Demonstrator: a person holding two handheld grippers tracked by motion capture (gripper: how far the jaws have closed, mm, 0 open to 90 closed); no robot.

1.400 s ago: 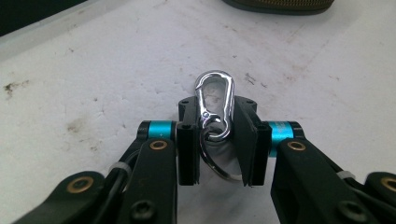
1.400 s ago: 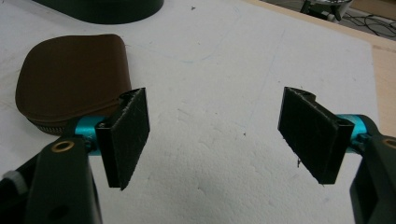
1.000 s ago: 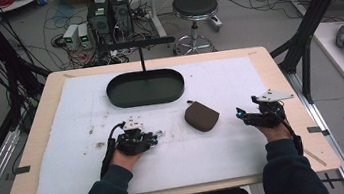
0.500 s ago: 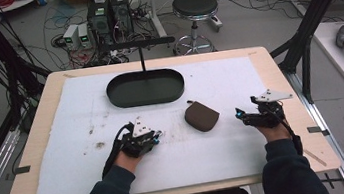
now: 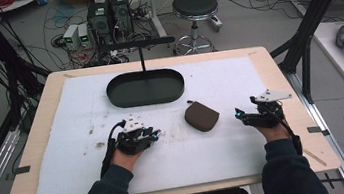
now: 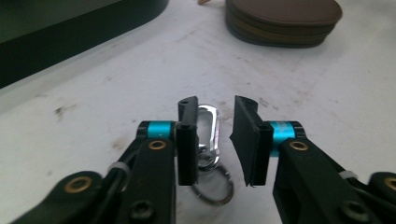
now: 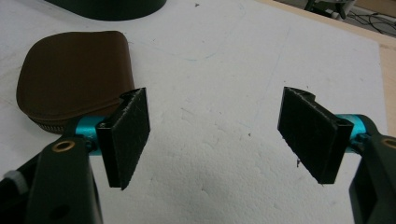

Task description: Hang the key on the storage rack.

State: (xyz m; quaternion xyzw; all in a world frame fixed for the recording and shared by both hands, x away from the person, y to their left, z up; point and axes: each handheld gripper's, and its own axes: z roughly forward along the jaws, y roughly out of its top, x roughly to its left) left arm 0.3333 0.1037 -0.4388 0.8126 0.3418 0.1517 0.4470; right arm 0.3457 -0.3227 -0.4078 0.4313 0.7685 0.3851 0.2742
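Note:
My left gripper (image 5: 152, 134) rests on the white mat, left of centre. In the left gripper view a silver carabiner (image 6: 208, 128) with a key ring (image 6: 215, 189) lies between its jaws (image 6: 215, 105). The carabiner sits against the left pad, with a gap to the right pad. These jaws have just been opening. A brown zip pouch (image 5: 201, 115) lies further off (image 6: 282, 18). My right gripper (image 5: 239, 114) stands open over bare mat (image 7: 217, 112), the pouch (image 7: 72, 74) off to its left.
A black oval tray (image 5: 114, 92) sits at the back middle of the mat, with a thin black stand rising behind it. Dark crumbs and stains dot the mat (image 5: 65, 141) near the left hand. The wooden table edge (image 5: 308, 109) runs just right of the right gripper.

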